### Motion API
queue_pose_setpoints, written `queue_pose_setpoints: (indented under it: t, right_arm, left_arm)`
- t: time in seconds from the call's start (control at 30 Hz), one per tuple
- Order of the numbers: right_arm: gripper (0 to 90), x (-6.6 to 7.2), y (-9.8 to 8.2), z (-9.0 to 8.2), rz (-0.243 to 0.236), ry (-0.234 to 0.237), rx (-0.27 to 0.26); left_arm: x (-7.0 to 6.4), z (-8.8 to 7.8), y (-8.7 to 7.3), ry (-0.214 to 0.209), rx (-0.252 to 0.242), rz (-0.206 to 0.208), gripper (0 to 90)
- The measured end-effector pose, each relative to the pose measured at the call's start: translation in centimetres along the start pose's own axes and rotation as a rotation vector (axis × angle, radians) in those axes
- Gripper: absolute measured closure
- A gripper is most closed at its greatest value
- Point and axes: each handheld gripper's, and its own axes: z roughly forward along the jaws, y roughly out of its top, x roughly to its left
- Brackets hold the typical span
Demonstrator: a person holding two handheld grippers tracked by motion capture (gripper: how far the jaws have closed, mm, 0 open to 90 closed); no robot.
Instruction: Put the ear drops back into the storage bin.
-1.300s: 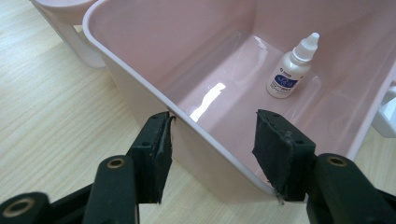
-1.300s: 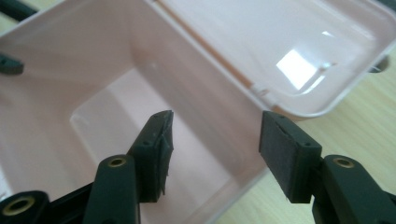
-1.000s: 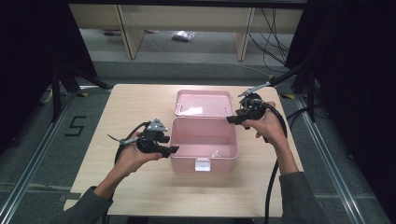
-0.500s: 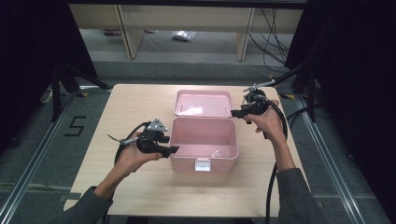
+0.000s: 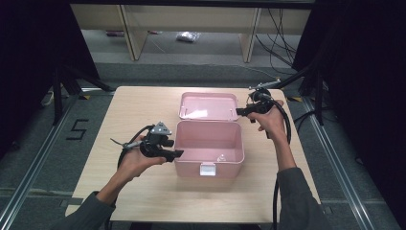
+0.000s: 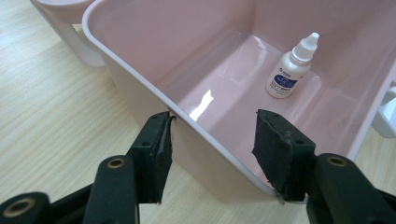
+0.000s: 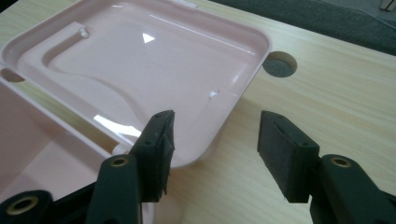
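Observation:
A pink plastic box [image 5: 191, 167] stands open in the middle of the wooden table, its lid [image 5: 208, 106] laid back flat behind it. A small white dropper bottle [image 6: 289, 70] stands upright inside the box [image 6: 140, 51], near the front right corner [image 5: 221, 157]. My left gripper [image 5: 176, 153] is open at the box's left wall. Its jaws straddle the rim [image 6: 212, 135], one pad outside against the wall, the other inside and apart from it. My right gripper [image 5: 239, 111] is open at the lid's right edge, and its jaws [image 7: 215, 135] hover over the lid's corner [image 7: 140, 60] with nothing gripped.
A white latch [image 5: 207, 168] sits on the box's front wall. A round hole [image 7: 279, 64] is in the tabletop just beyond the lid. Cables trail from both grippers. Wooden shelving stands past the table's far edge, with dark curtains at both sides.
My right hand has shifted a little toward the far side, from the box's back right corner to the lid's right edge. The left gripper and the box have stayed put.

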Motion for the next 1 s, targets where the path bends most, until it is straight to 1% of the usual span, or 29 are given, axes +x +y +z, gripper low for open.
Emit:
queue_pose_setpoints:
  t: [0.03,0.07,0.1,0.17,0.2,0.23,0.27,0.3,0.33,0.37,0.4,0.43,0.47,0.5,0.53,0.57,0.6,0.63,0.67,0.7,0.73,0.77,0.8,0.83,0.87,0.9,0.93,0.97,1.0]
  right_arm:
    - [47.5,0.0,0.1,0.2,0.01,0.002,-0.015]
    - [47.6,-0.1,0.1,0.2,0.019,0.007,-0.011]
    - [47.5,0.0,0.1,0.3,0.039,0.008,-0.004]
    - [47.5,-0.3,0.3,0.6,0.015,-0.006,-0.001]
    - [47.5,-0.3,0.3,0.7,0.021,-0.001,0.003]
    - [47.5,-0.3,0.4,0.9,0.038,-0.007,-0.005]
    - [47.6,-0.4,0.4,1.0,0.034,-0.005,-0.01]
    - [47.6,-0.5,0.5,1.1,0.043,-0.007,-0.009]
    - [47.6,-0.6,0.5,1.3,0.052,-0.011,-0.027]
    - [47.5,-0.7,0.6,1.2,0.051,-0.01,-0.008]
    - [47.6,-0.9,0.6,1.3,0.041,-0.014,-0.005]
    - [47.6,-0.9,0.7,1.4,0.057,-0.012,-0.003]
    - [47.6,-1.1,0.7,1.6,0.063,-0.021,-0.023]
    - [47.7,-1.1,0.8,1.5,0.069,-0.02,-0.006]
    - [47.8,-1.3,0.8,1.6,0.07,-0.016,-0.006]
    - [47.8,-1.2,0.9,1.7,0.097,-0.017,-0.004]
    - [47.8,-1.4,0.9,1.9,0.08,-0.023,-0.016]
    - [47.8,-1.4,0.9,2.1,0.085,-0.022,-0.029]
    - [48.0,-1.4,1.1,2.0,0.083,-0.025,-0.006]
    - [48.2,-1.4,1.2,2.2,0.092,-0.025,-0.013]
    - [48.2,-1.5,1.2,2.2,0.085,-0.031,-0.016]
    - [48.2,-1.4,1.4,2.3,0.092,-0.025,-0.011]
    - [48.3,-1.5,1.4,2.4,0.077,-0.036,-0.01]
    - [48.6,-1.4,1.5,2.5,0.096,-0.031,-0.01]
    - [48.8,-1.6,1.5,2.6,0.065,-0.042,-0.019]
    - [48.9,-1.5,1.6,2.7,0.09,-0.023,-0.011]
    - [48.9,-1.5,1.6,2.8,0.092,-0.039,-0.008]
    - [48.8,-1.5,1.6,3.0,0.108,-0.035,-0.014]
    - [48.8,-1.8,1.5,3.2,0.078,-0.046,-0.023]
  left_arm:
    - [0.1,0.0,0.0,-0.002,0.003,0.007,46.4]
    - [0.1,0.0,0.0,-0.002,0.003,0.006,46.4]
    - [0.0,0.0,0.0,-0.001,0.001,0.0,46.4]
    - [0.1,0.0,0.0,-0.003,0.003,0.007,46.4]
    - [0.1,0.0,0.0,-0.002,0.002,0.006,46.4]
    - [0.0,0.0,0.0,-0.002,0.001,0.004,46.4]
    - [0.1,0.0,0.0,-0.003,0.003,0.007,46.4]
    - [0.1,0.0,0.0,-0.003,0.003,0.006,46.4]
    - [0.1,0.0,0.0,-0.004,0.002,0.006,46.4]
    - [0.1,0.0,0.0,-0.004,0.005,0.008,46.3]
    - [0.1,0.0,0.0,-0.005,0.004,0.007,46.3]
    - [0.1,0.0,0.0,-0.005,0.004,0.008,46.3]
    - [0.1,0.0,0.0,-0.005,0.004,0.006,46.3]
    - [0.1,0.0,0.0,-0.006,0.004,0.005,46.3]
    - [0.1,0.0,0.0,-0.008,0.003,0.004,46.3]
    - [0.1,0.0,0.0,-0.009,0.003,0.003,46.2]
    - [0.1,0.0,0.0,-0.01,0.003,0.002,46.2]
    - [0.2,0.0,0.0,-0.01,0.004,0.002,46.2]
    - [0.2,0.0,0.0,-0.01,0.003,0.001,46.2]
    - [0.2,0.0,0.0,-0.011,0.003,0.001,46.2]
    - [0.2,0.0,0.0,-0.011,0.003,0.001,46.2]
    - [0.2,0.0,0.0,-0.011,0.004,0.002,46.2]
    - [0.2,0.0,0.0,-0.011,0.003,0.001,46.2]
    - [0.2,0.0,0.0,-0.011,0.004,0.0,46.2]
    - [0.2,0.0,0.0,-0.012,0.004,0.0,46.2]
    - [0.2,0.0,0.0,-0.012,0.004,-0.001,46.1]
    - [0.2,0.0,0.0,-0.013,0.003,-0.002,46.1]
    - [0.2,0.0,0.0,-0.013,0.003,-0.002,46.0]
    - [0.2,0.0,0.0,-0.014,0.005,-0.001,46.0]
